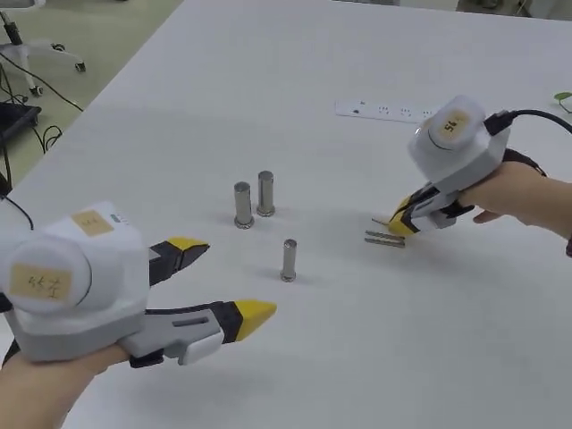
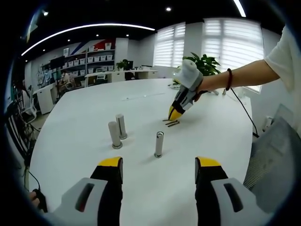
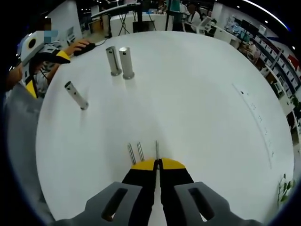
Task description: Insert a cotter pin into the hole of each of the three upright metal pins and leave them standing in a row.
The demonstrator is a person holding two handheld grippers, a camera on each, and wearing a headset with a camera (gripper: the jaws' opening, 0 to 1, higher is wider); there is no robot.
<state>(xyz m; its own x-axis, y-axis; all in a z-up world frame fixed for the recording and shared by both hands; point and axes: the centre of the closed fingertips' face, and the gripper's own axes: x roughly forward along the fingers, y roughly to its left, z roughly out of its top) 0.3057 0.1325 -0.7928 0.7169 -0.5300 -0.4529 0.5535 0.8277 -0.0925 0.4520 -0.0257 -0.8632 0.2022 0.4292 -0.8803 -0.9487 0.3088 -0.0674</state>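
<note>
Three upright metal pins stand on the white table: two close together (image 1: 243, 205) (image 1: 265, 193) and one apart, nearer me (image 1: 289, 260). My left gripper (image 1: 222, 277) is open and holds nothing, low at the front left, short of the single pin (image 2: 159, 144). To the right, my right gripper (image 1: 399, 223) is down at the table, shut on a thin cotter pin (image 3: 157, 149) that sticks out from its tips. Two more cotter pins (image 3: 136, 152) lie side by side just left of those tips, also seen as cotter pins (image 1: 384, 238) on the table.
A white power strip (image 1: 384, 111) lies at the back of the table. An office chair (image 1: 36, 45) and cables stand on the floor past the table's left edge. A potted plant (image 2: 204, 63) is beyond the far side.
</note>
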